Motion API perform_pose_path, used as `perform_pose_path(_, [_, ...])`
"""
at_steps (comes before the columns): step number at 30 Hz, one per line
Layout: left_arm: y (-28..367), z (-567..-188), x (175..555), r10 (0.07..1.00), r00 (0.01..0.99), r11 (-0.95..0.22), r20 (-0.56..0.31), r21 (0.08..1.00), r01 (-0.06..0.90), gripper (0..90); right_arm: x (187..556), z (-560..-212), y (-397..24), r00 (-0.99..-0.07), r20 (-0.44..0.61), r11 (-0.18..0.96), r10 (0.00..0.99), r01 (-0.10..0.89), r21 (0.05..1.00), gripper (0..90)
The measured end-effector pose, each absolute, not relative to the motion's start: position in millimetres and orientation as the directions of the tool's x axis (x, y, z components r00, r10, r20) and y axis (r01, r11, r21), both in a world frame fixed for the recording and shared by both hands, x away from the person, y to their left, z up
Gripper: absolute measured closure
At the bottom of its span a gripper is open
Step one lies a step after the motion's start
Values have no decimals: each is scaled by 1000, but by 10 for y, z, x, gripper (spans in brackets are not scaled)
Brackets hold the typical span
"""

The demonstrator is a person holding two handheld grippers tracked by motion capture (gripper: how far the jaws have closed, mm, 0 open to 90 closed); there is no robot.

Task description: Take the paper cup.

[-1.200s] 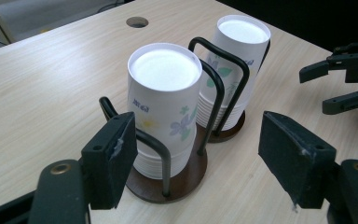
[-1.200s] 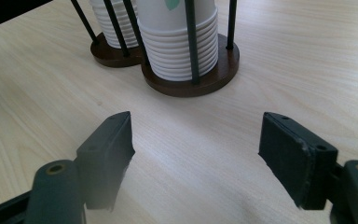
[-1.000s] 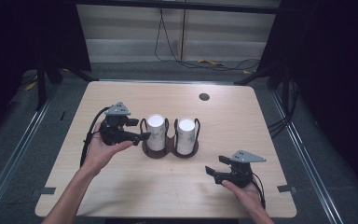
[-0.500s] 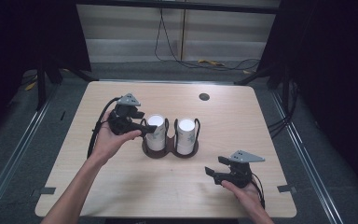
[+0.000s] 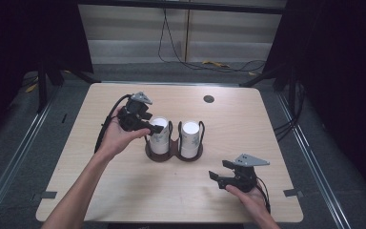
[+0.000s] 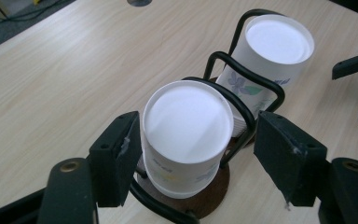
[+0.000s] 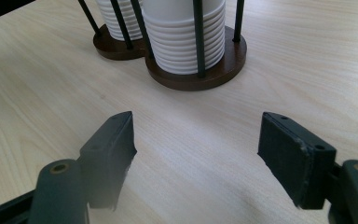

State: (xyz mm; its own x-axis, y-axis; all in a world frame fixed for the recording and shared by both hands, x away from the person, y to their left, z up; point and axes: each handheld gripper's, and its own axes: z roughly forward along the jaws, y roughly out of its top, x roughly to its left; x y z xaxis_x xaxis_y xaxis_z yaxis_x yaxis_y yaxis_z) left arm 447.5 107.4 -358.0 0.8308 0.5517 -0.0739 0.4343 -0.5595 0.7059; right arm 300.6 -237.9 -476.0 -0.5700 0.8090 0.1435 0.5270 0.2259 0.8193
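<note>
A: Two stacks of upside-down paper cups stand in a dark wire holder (image 5: 173, 151) with a brown double base, at the middle of the high view. The left stack (image 5: 159, 135) and the right stack (image 5: 190, 138) sit side by side on the light wood table (image 5: 124, 191).

B: And the grippers there?

A: The left gripper (image 5: 153, 129), held by a hand (image 5: 116, 136) left of centre, reaches the top of the left stack. The right gripper (image 5: 218, 175) sits lower right, well apart from the holder, jaws spread. A small dark disc (image 5: 208, 99) lies in the upper part of the table.

B: The left gripper view?

A: The near cup stack (image 6: 184, 135) fills the centre, between the left gripper's (image 6: 191, 158) jaws. The jaws stand wide; the one at the frame's left is just beside or touching the cup wall, the other is apart from it, outside a wire loop (image 6: 242, 112). The far stack (image 6: 272, 60), printed with flowers, is upper right.

B: The right gripper view?

A: The right gripper (image 7: 196, 154) is spread wide over bare table (image 7: 196, 140). The holder's base (image 7: 200, 74) and ribbed cup rims (image 7: 182, 42) are at the top centre.
</note>
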Motion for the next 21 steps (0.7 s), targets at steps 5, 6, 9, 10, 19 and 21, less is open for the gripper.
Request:
perform_pose_path(5, [1053, -3620, 4532, 557, 826, -562, -91, 691, 455, 323, 3004, -4759, -2383, -571, 144, 227, 808, 527, 819, 271])
perform_pose_path(6, [1049, -3626, 4541, 560, 824, -564, -87, 688, 456, 325, 3004, -4759, -2383, -572, 143, 228, 808, 527, 819, 271])
perform_pose_path(9, [1042, -3617, 4558, 563, 823, -569, -81, 685, 456, 313, 3006, -4763, -2383, -569, 142, 230, 810, 531, 815, 271])
perform_pose_path(10, [1039, -3614, 4562, 562, 824, -573, -79, 682, 456, 302, 3007, -4764, -2383, -570, 140, 232, 810, 530, 815, 271])
perform_pose_path(19, [937, -3600, 4621, 536, 843, -629, -49, 643, 437, 327, 3011, -4767, -2375, -570, 139, 235, 809, 531, 814, 271])
perform_pose_path(21, [918, -3608, 4628, 536, 843, -644, -41, 627, 439, 329, 3007, -4765, -2378, -572, 137, 237, 809, 530, 814, 271])
